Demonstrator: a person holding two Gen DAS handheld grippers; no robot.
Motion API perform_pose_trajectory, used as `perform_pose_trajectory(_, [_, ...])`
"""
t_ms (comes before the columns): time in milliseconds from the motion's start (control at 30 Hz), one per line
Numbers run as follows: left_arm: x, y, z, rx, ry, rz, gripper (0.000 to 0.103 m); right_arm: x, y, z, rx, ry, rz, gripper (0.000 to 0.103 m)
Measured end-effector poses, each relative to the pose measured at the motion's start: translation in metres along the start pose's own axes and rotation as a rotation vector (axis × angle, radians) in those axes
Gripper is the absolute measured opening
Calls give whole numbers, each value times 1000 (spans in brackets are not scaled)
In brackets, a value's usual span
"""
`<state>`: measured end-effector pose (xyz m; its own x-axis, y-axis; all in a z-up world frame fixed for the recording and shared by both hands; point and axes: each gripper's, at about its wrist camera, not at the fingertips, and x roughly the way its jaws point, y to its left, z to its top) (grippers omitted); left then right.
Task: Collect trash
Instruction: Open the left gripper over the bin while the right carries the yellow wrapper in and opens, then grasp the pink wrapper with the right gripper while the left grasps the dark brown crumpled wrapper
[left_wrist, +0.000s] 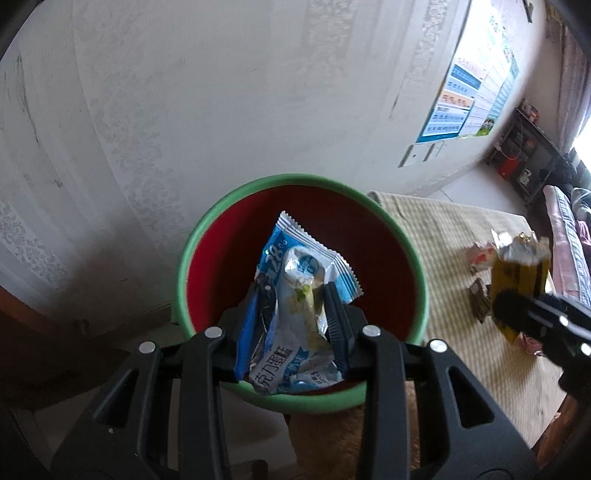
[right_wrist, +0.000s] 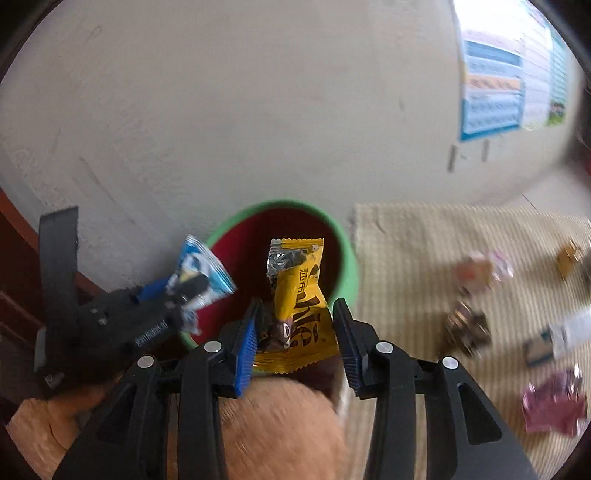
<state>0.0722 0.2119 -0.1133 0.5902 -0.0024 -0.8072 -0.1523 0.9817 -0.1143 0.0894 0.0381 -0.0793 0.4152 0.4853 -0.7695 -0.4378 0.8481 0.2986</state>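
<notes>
The left hand-held gripper (left_wrist: 299, 295) is clamped on a crinkled blue-and-white plastic snack wrapper (left_wrist: 295, 295), which hangs directly over the open mouth of a round bin with a green rim and red inside (left_wrist: 192, 236). The right hand-held gripper (right_wrist: 295, 321) has a yellow foil snack packet with dark print (right_wrist: 295, 295) between its blue-padded fingers (right_wrist: 245, 343); the left pad touches the packet, but a gap shows at the right pad, so I cannot tell whether the grip is firm (this view is smeared by motion). In the right wrist view the packet sits over the near edge of the bin, with the left gripper and its wrapper at about 9 o'clock of it. The bin stands against a pale, scuffed wall (left_wrist: 184, 92). At 3 o'clock of the bin lies a beige woven striped mat (left_wrist: 443, 236) covering the surface there, strewn with more small wrappers (right_wrist: 476, 269), among them a dark red crumpled one (right_wrist: 554, 406). A blue-and-white printed poster (left_wrist: 476, 81) hangs on the wall at about 1 o'clock, and a dark shelf unit (left_wrist: 524, 147) stands in the far corner beyond it.
</notes>
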Motion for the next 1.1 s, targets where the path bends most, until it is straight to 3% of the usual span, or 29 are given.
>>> perform_pose_trajectory(33, [1,1,1,-4,1,2,33,5,4,6,-4,-2,12,40])
perform_pose_trajectory(100, [3,5,2,-13,-2,13,36,10,6,11,-1,-5,24,52])
perform_pose_trajectory(133, [4,6,3,-19,1,20,49,12,6,14,5,-7,30,62])
perform_pose_trajectory(167, [5,7,4,-24,-3,24,61,14,6,17,17,-15,40,62])
perform_pose_trajectory(367, [4,2,-1,-20,1,14,62,-11,-6,5,47,-37,36,63])
perform_pose_trajectory(500, [3,-12,-10,10,17,-3,62,-42,-47,-24,105,-50,-59,66])
perform_pose_trajectory(667, [1,-37,-14,50,25,-24,62,-85,-126,-74,232,-47,-274,68])
perform_pose_trajectory(733, [-3,-47,-14,72,22,-30,62,-106,-165,-96,324,-54,-380,68])
perform_pose_trajectory(833, [-7,-70,-16,117,21,-45,62,-127,-211,-117,470,-82,-433,71])
perform_pose_trajectory(900, [-9,-82,-17,146,22,-51,62,-133,-239,-129,576,-80,-422,74])
perform_pose_trajectory(1000, [-13,-103,-19,183,22,-67,64,-124,-268,-141,712,-69,-298,76])
perform_pose_trajectory(1100, [-15,-123,-22,225,27,-75,65,-119,-277,-146,765,-97,-247,85])
